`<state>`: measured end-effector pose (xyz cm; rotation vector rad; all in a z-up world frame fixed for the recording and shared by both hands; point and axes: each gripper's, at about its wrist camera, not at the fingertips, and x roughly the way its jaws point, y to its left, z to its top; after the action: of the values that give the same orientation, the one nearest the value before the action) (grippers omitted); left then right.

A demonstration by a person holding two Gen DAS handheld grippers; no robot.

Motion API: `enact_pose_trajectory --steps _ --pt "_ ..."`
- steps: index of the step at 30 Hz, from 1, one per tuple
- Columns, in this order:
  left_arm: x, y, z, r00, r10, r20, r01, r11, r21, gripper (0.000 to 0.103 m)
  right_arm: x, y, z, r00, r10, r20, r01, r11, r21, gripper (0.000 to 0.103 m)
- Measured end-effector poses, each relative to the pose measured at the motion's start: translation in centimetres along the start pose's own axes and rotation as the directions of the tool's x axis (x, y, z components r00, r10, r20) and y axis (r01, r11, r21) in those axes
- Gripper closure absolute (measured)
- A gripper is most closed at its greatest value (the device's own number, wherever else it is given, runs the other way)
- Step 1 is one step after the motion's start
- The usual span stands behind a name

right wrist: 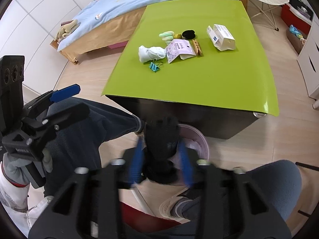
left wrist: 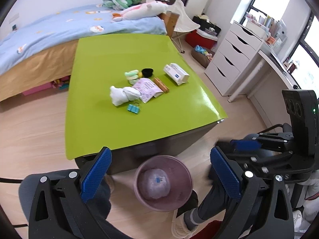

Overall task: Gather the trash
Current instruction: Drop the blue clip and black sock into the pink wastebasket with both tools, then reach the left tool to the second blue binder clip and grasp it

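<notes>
Hanging low in the frame, the right gripper has a black glove between its blue pads, jaws part-closed around it. It sits right over the pink bin, so the hold looks meant for a drop into it; motion blur keeps me from telling how firmly it pinches. In the left view the bin stands on the floor at bottom centre, just before the table, with a clear wad already inside. The left gripper frames that bin with jaws spread wide and nothing in them. Mid-frame on the green top the rest of the clutter waits: a white cloth, a teal clip, a pink packet and a white box.
</notes>
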<state>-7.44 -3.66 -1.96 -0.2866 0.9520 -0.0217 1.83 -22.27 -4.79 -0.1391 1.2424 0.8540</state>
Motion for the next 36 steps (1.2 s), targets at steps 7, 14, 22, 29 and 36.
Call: enact_pose_trajectory --steps 7,14,22,29,36 --pt "-0.2 0.8 -0.2 1.0 0.021 -0.006 -0.021 1.0 -0.009 0.008 -0.7 -1.0 0.1 0.999 -0.04 0.034 0.038 0.999 0.037 0.005" --pt "0.0 1.0 -0.2 1.0 0.019 -0.016 -0.019 1.0 -0.015 0.008 -1.3 -2.0 0.2 0.996 -0.062 0.064 0.058 0.996 0.07 0.003" --pt "0.1 1.1 0.1 1.0 0.017 -0.016 -0.017 0.999 -0.032 0.008 -1.5 -2.4 0.7 0.995 -0.058 0.078 0.052 0.995 0.08 0.003" --pt "0.5 1.5 1.1 1.0 0.023 -0.011 -0.023 0.999 -0.034 0.008 -2.0 -3.2 2.0 0.993 -0.072 0.094 0.064 0.994 0.088 0.003" --pt "2.0 2.1 3.1 1.0 0.022 -0.014 -0.022 0.999 -0.023 0.008 -2.0 -4.0 3.6 0.992 -0.08 0.101 0.071 0.993 0.09 0.003"
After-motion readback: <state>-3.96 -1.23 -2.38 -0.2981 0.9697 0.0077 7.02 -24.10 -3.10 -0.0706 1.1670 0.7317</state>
